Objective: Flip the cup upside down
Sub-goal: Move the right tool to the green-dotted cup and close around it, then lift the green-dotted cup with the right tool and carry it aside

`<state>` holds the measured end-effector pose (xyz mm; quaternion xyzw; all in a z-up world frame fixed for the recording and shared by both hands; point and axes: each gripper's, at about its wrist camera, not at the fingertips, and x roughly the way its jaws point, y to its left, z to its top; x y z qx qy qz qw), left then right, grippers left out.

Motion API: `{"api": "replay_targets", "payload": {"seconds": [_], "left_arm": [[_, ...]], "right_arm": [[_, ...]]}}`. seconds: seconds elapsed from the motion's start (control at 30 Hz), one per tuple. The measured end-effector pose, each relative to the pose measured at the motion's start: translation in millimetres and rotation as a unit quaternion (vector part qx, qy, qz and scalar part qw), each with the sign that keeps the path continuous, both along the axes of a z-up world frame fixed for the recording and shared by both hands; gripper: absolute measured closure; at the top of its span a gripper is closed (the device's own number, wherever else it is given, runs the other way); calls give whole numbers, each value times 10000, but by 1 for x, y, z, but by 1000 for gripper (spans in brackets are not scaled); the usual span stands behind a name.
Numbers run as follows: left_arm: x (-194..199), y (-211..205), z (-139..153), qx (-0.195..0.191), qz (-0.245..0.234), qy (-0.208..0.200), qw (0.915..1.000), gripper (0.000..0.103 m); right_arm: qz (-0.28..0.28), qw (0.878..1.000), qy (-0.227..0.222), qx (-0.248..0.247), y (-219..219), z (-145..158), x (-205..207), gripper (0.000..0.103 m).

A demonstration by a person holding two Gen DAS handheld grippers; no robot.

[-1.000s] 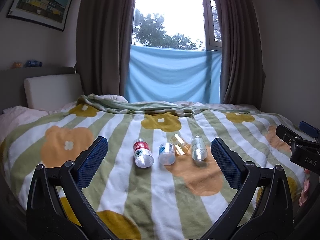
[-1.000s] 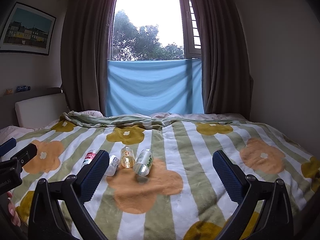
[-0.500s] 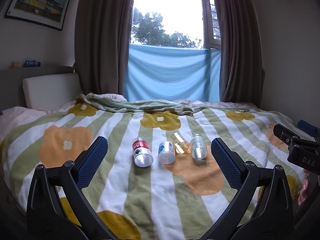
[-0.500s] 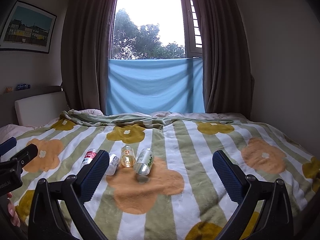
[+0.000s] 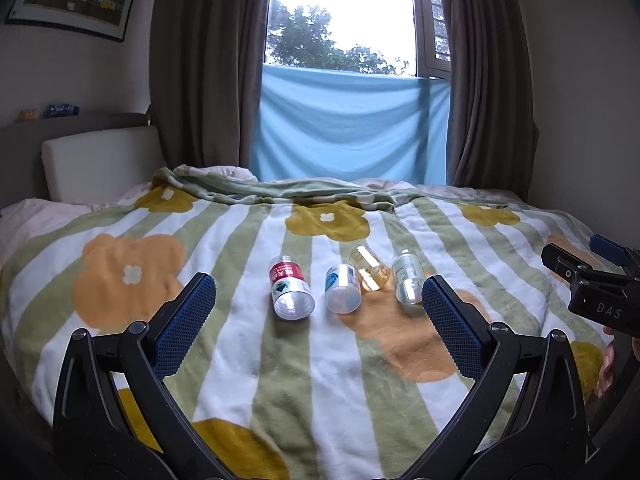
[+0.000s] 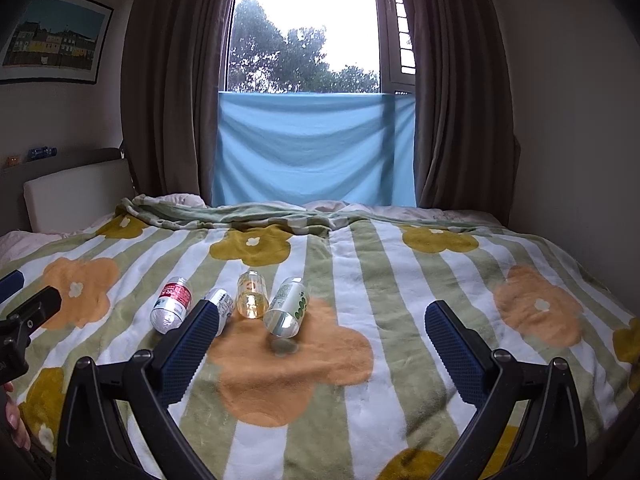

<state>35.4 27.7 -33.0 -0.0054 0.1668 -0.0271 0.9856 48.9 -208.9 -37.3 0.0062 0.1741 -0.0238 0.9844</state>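
Note:
Several clear cups made from cut bottles lie on their sides in a row on the flowered blanket (image 5: 280, 380). Left to right in the left wrist view: a red-labelled cup (image 5: 290, 293), a blue-labelled cup (image 5: 341, 294), an amber cup (image 5: 370, 274) and a green-labelled cup (image 5: 408, 282). They also show in the right wrist view: red (image 6: 171, 305), blue (image 6: 222, 304), amber (image 6: 252, 294), green (image 6: 287, 307). My left gripper (image 5: 319, 300) is open and empty, short of the cups. My right gripper (image 6: 322, 328) is open and empty, with the cups by its left finger.
The bed fills both views, with a white headboard cushion (image 5: 100, 164) at the left and a folded blanket edge (image 5: 280, 188) at the back. Brown curtains and a blue cloth (image 5: 348, 124) hang behind. The other gripper shows at each view's edge, the right one (image 5: 592, 284) and the left one (image 6: 24, 320).
Both grippers have drifted slightly forward toward the cups. The cups have not moved and both grippers stay open.

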Motion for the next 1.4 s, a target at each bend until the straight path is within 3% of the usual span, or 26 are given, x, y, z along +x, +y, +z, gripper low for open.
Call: {"api": "replay_targets", "payload": {"seconds": [0.17,0.3,0.5,0.7,0.8,1.0,1.07,1.13,1.23,1.4], "left_arm": [[32,18,-16,-72,101,528,9985,0],[61,29,-33,129,239,819,9963,0],[102,40,-61,219,161,1187,9926,0],[138,41,-88,297,-18,1669,9855,0],[148,39,-99,283,-36,1851,9823,0],[151,41,-107,193,-41,2023,9791,0],[150,42,-108,153,-40,2041,9788,0],[149,43,-108,134,-26,2058,9785,0],[146,45,-106,84,-19,2080,9781,0],[136,45,-97,106,-26,2002,9797,0]], "right_arm": [[377,9971,619,-214,9,-11,73,0],[694,9921,987,-340,21,-22,136,0],[806,9768,1984,-77,28,-53,239,0],[545,9538,2874,690,17,-95,311,0],[403,9439,3119,1011,15,-111,327,0],[249,9361,3286,1232,12,-131,337,7],[199,9351,3292,1298,8,-135,337,13],[234,9299,3387,1414,5,-140,338,30],[312,9224,3462,1681,1,-147,338,42],[348,9292,3266,1697,-1,-131,320,44]]}}
